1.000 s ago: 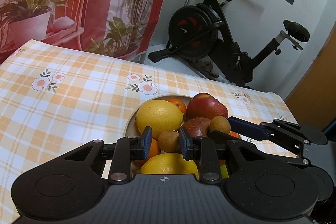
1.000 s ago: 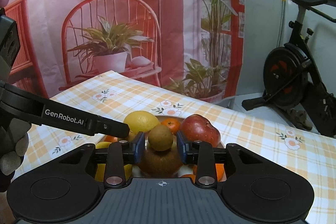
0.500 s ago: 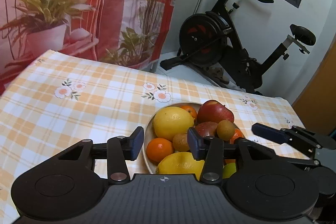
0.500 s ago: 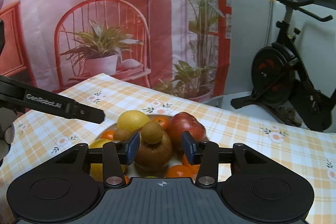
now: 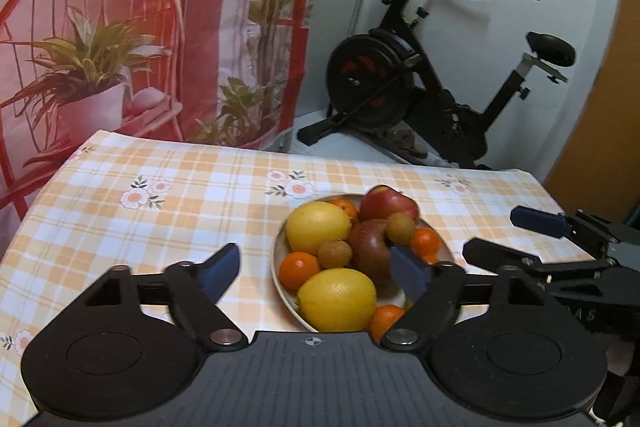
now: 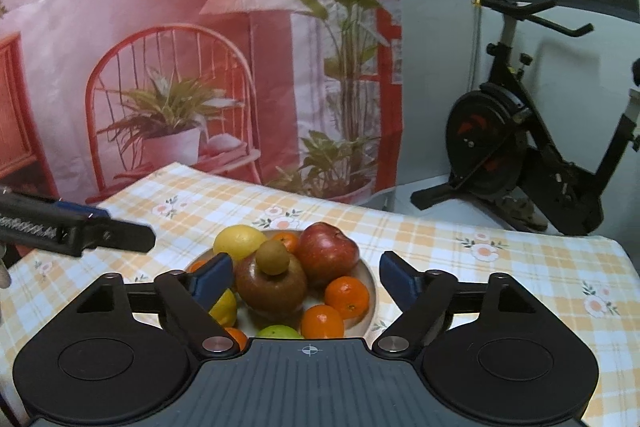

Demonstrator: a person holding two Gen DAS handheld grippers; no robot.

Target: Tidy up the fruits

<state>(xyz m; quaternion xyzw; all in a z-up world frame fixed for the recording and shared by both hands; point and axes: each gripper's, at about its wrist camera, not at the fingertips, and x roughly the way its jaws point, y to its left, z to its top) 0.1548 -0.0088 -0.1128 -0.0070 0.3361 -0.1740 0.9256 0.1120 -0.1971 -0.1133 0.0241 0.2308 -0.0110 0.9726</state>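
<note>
A pale bowl (image 5: 280,255) on the checked tablecloth holds two lemons (image 5: 318,233), red apples (image 5: 388,203), several oranges (image 5: 298,270) and two small brown fruits (image 5: 335,254). My left gripper (image 5: 316,269) hovers above and short of the bowl. Its jaws are opening wide and grip nothing. In the right wrist view one small brown fruit (image 6: 273,257) sits on top of a dark apple (image 6: 272,287). My right gripper (image 6: 304,275) is also opening, and its pads touch no fruit. Each gripper shows at the edge of the other's view.
The orange-checked tablecloth (image 5: 160,227) spreads to the left and far side of the bowl (image 6: 370,291). Beyond the table's far edge stand a black exercise bike (image 5: 400,87) and a red printed backdrop (image 6: 180,67). The table's right edge (image 6: 624,259) is near.
Both grippers were shut on a small brown fruit each. They let go, spread their jaws and pulled back and up. Both fruits now rest in the bowl.
</note>
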